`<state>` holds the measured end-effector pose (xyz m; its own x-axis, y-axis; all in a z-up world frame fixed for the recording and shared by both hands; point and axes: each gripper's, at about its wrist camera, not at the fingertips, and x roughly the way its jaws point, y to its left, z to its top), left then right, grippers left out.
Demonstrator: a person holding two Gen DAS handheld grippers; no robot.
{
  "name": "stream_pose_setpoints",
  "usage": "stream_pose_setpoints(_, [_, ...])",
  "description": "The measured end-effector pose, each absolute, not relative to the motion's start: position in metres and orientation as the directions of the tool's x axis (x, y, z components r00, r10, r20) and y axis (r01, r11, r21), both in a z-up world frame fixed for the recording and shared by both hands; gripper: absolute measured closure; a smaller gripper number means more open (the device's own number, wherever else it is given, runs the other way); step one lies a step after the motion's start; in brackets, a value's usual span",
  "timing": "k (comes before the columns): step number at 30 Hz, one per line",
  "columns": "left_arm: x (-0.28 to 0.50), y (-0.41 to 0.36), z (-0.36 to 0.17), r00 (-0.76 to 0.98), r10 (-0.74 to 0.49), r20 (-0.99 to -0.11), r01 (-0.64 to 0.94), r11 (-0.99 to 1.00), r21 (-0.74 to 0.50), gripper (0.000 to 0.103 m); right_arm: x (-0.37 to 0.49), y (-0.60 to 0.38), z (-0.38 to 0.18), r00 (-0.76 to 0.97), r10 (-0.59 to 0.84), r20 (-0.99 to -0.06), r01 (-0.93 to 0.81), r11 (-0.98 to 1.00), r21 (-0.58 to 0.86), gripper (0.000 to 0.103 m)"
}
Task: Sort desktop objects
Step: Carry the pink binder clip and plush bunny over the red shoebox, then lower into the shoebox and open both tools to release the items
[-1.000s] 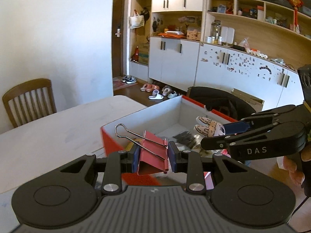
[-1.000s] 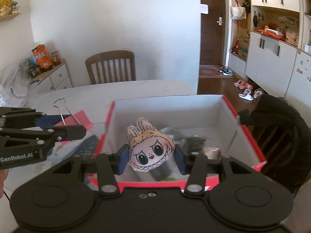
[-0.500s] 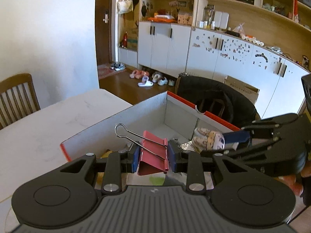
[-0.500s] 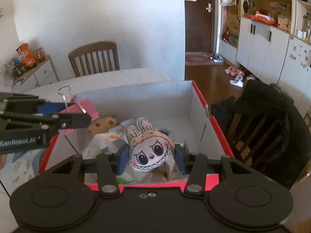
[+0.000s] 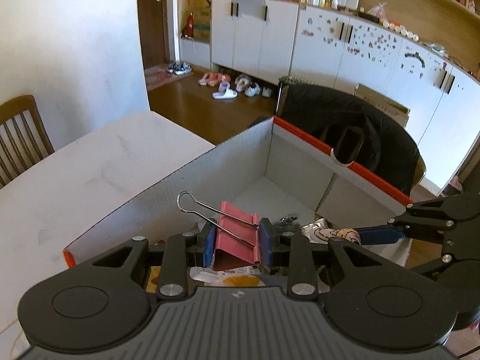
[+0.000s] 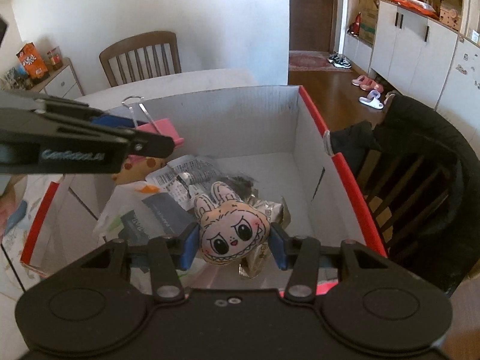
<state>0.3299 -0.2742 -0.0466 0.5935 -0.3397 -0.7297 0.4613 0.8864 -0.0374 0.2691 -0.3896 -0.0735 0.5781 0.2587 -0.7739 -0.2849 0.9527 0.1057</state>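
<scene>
Leftmost, a pink binder clip (image 5: pixel 237 234) is clamped between the left gripper (image 5: pixel 237 246) fingers above the red-rimmed box (image 6: pixel 312 111); further right, a plush bunny head (image 6: pixel 232 234) is pinched by the right gripper (image 6: pixel 234 244) fingers over the same box. Packets beneath are crumpled and partly hidden. The white surface (image 5: pixel 75 177) carries the box, with a wooden chair (image 6: pixel 141 57) behind.

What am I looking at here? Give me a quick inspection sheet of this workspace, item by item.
Surface: white table, mostly bare.
Job's things: pink binder clip and plush bunny face, both over the red-edged box.
Clutter: packets, papers and a spotted toy inside the box.
Grippers: left gripper shut on the binder clip; right gripper shut on the plush bunny face.
Cables: nothing seen.
Surroundings: wooden chair, white cabinets, slippers.
</scene>
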Motion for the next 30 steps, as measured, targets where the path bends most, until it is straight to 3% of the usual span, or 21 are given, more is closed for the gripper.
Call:
stream_pose_setpoints(6, [0.342,-0.283,-0.06,0.559,-0.313,-0.768,0.486,0.874,-0.002,0.074,0.277,-0.383,-0.081,0.554,0.257,-0.792,-0.301,0.948,0.097,0.055])
stream_pose_setpoints(12, [0.356,-0.278,-0.077,0.5,-0.301,-0.812,0.45,0.892,-0.054,0.074,0.283,-0.378,-0.088,0.538,0.241,-0.808,-0.31,0.948,0.076,0.054])
stream_pose_setpoints(24, [0.356,-0.269,-0.081,0.475,-0.303,-0.826,0.448,0.891,-0.069,0.073,0.288,-0.37,-0.09,0.534,0.229,-0.814,-0.346,0.937,0.037,0.047])
stream_pose_setpoints(25, [0.355,-0.268,-0.081,0.475,-0.303,-0.826,0.444,0.893,-0.072,0.071,0.288,-0.371,-0.09,0.535,0.229,-0.813,-0.342,0.939,0.039,0.042])
stream_pose_setpoints(27, [0.352,-0.267,-0.08,0.484,-0.301,-0.822,0.441,0.895,-0.068,0.051,0.287,-0.372,-0.089,0.543,0.231,-0.808,-0.336,0.941,0.043,0.037])
stream_pose_setpoints(28, [0.35,-0.267,-0.078,0.495,-0.297,-0.817,0.438,0.897,-0.061,0.034,0.286,-0.373,-0.088,0.544,0.232,-0.807,-0.337,0.941,0.044,0.037])
stream_pose_setpoints(30, [0.345,-0.264,-0.074,0.516,-0.304,-0.801,0.435,0.899,-0.061,0.029,0.285,-0.373,-0.087,0.548,0.229,-0.805,-0.336,0.941,0.039,0.037])
